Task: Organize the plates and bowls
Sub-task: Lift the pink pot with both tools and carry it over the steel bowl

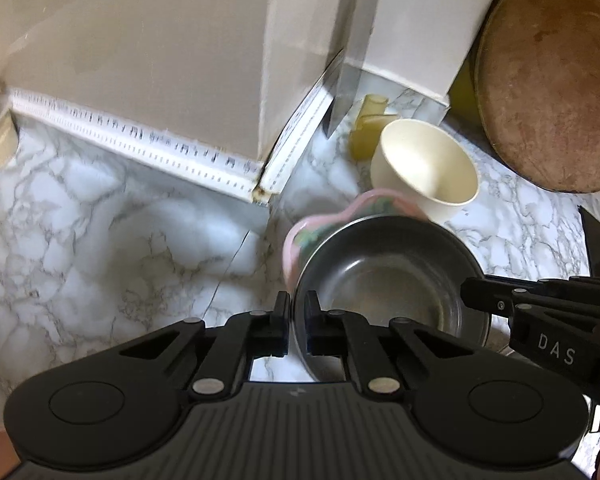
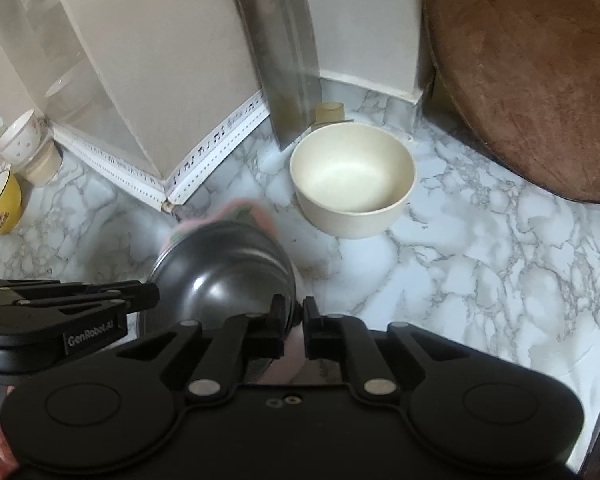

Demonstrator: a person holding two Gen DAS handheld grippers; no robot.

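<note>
A steel bowl (image 1: 380,280) is held between both grippers above the marble counter (image 1: 100,220). My left gripper (image 1: 298,308) is shut on its near left rim. The right gripper (image 1: 466,292) comes in from the right and pinches the opposite rim. In the right wrist view, my right gripper (image 2: 296,312) is shut on the steel bowl (image 2: 220,272), with the left gripper (image 2: 156,294) on its far side. A pink wavy-rimmed dish (image 1: 300,236) shows blurred just behind the steel bowl; whether they touch I cannot tell. A cream bowl (image 2: 352,180) stands farther back.
A cleaver (image 2: 292,60) leans against the wall behind the cream bowl. A big round wooden board (image 2: 540,80) stands at the right. At the far left are a yellow bowl (image 2: 0,204) and a white flowered cup (image 2: 20,136). A small yellow block (image 1: 370,128) lies by the cleaver.
</note>
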